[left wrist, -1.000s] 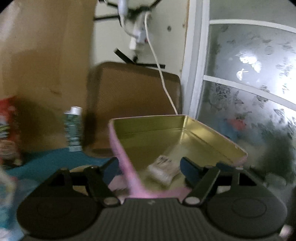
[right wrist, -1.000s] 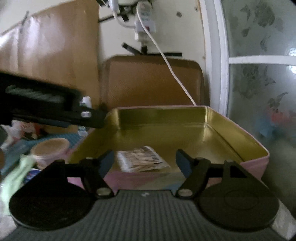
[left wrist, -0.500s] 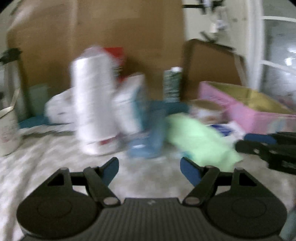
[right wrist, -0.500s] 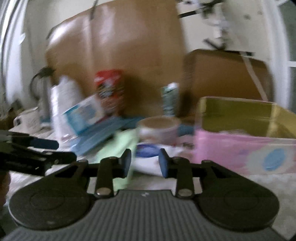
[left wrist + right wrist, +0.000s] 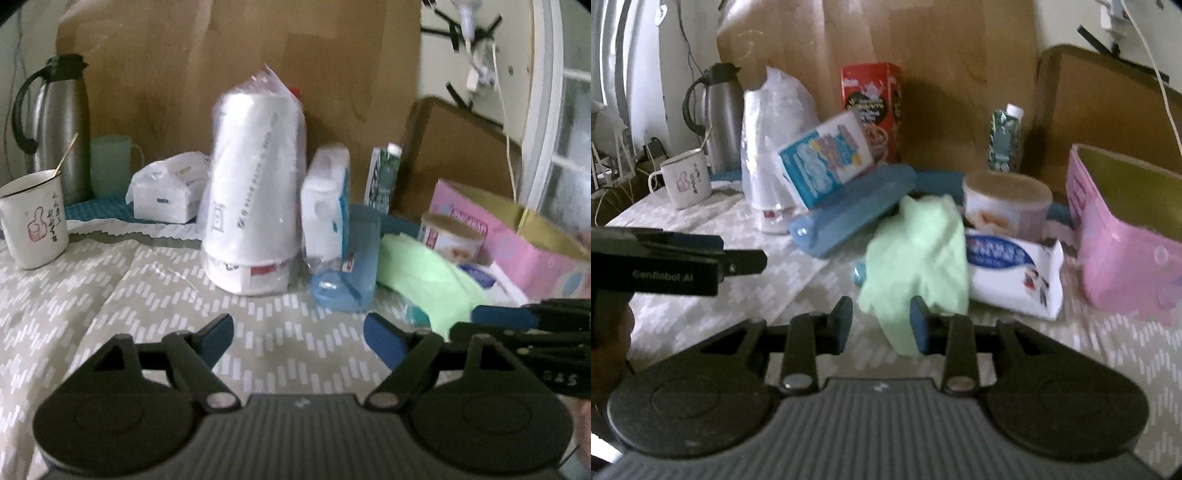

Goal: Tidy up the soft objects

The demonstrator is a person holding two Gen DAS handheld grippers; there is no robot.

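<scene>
Left wrist view: the left tongs [image 5: 298, 338] hang over a bare stretch of the patterned surface [image 5: 110, 295], tilted gently downward, jaws spread wide with nothing between them; they have just been opening further. Ahead of them stand a bagged stack of white cups [image 5: 255, 192], a tissue pack [image 5: 168, 192], a mug [image 5: 33, 218] and a steel flask [image 5: 55, 122] at the far left. The right tongs [image 5: 517, 321] come into this view from the right edge, level with the green cloth [image 5: 424, 280].

In the right wrist view the right tongs [image 5: 881, 325] also tip gently downward, their jaws drawn in narrow after just closing. The lower tail of the green cloth [image 5: 919, 258] hangs in the gap between the blue pads [image 5: 919, 325]; whether they actually pinch it I cannot tell, since the cloth is blurred. The cloth lies crumpled on the surface, touching a white wipes pack [image 5: 1015, 273] on its right, with a blue plastic case [image 5: 849, 214] just behind it and a round tin [image 5: 1006, 206] beyond. The pink box [image 5: 1123, 251] stands open to the right, well apart from the cloth. At the left edge the left tongs [image 5: 746, 254] reach in, with part of a hand [image 5: 609, 332] beneath.
</scene>
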